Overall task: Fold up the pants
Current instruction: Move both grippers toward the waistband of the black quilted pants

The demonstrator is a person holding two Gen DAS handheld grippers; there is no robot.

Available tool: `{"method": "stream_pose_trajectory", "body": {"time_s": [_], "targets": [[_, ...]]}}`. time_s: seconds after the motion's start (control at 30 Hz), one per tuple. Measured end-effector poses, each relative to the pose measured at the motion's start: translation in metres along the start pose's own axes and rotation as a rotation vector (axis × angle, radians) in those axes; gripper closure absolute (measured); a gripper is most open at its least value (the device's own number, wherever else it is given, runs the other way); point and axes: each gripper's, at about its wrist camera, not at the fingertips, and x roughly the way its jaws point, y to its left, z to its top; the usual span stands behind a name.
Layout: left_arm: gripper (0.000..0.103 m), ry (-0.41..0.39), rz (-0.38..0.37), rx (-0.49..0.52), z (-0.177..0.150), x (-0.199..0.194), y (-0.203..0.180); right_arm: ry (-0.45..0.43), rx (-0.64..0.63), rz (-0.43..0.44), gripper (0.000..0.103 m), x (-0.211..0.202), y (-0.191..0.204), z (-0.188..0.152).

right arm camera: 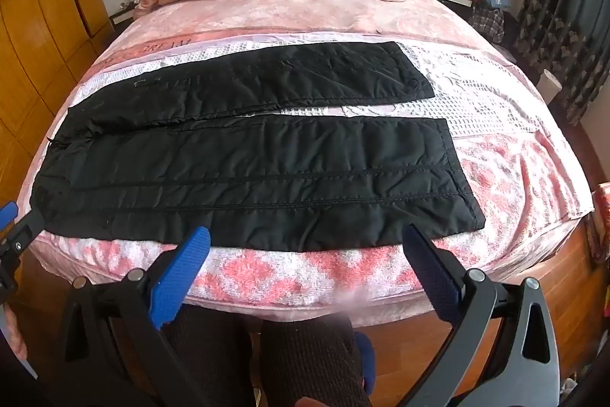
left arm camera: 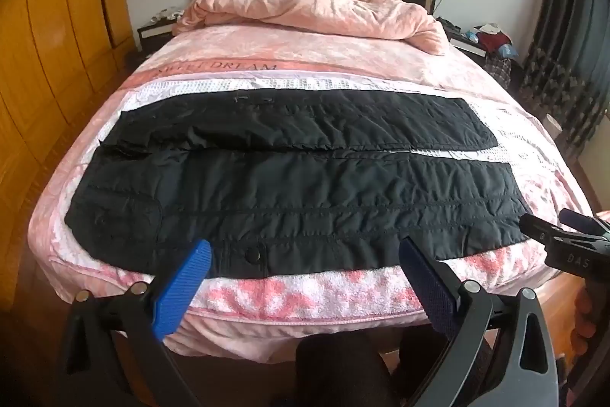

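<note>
Black quilted pants [left arm camera: 289, 178] lie flat and unfolded across the pink patterned bedspread [left arm camera: 305, 296], waist at the left, both legs stretched rightward with a narrow gap between them. Stitched seams run lengthwise along the puffy near leg. Left gripper [left arm camera: 305, 269] and right gripper [right arm camera: 307, 254] hang wide apart and empty above the bed's near edge.

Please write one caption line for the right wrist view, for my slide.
Right tool open above the bed's near edge; black pants lie spread flat, legs apart, unfolded.
</note>
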Motion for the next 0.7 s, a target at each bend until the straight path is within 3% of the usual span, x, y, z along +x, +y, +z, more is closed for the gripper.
{"method": "stream_pose_trajectory", "body": {"time_s": [0.17,0.2,0.5,0.7], "targets": [[0.004,-0.013,0.035,-0.027,-0.001,-0.007,0.004,0.0,0.005,0.003,0.002,-0.001,-0.001,0.0],[0.004,0.012,0.024,0.031,0.0,-0.002,-0.005,0.0,0.009,0.004,0.002,-0.002,-0.002,0.0],[0.004,-0.005,0.055,0.032,0.007,-0.003,-0.005,-0.01,0.028,0.049,0.002,-0.003,-0.007,0.003],[0.004,-0.017,0.056,0.038,0.003,-0.003,-0.008,-0.011,0.025,0.032,0.002,-0.003,-0.009,0.003]]}}
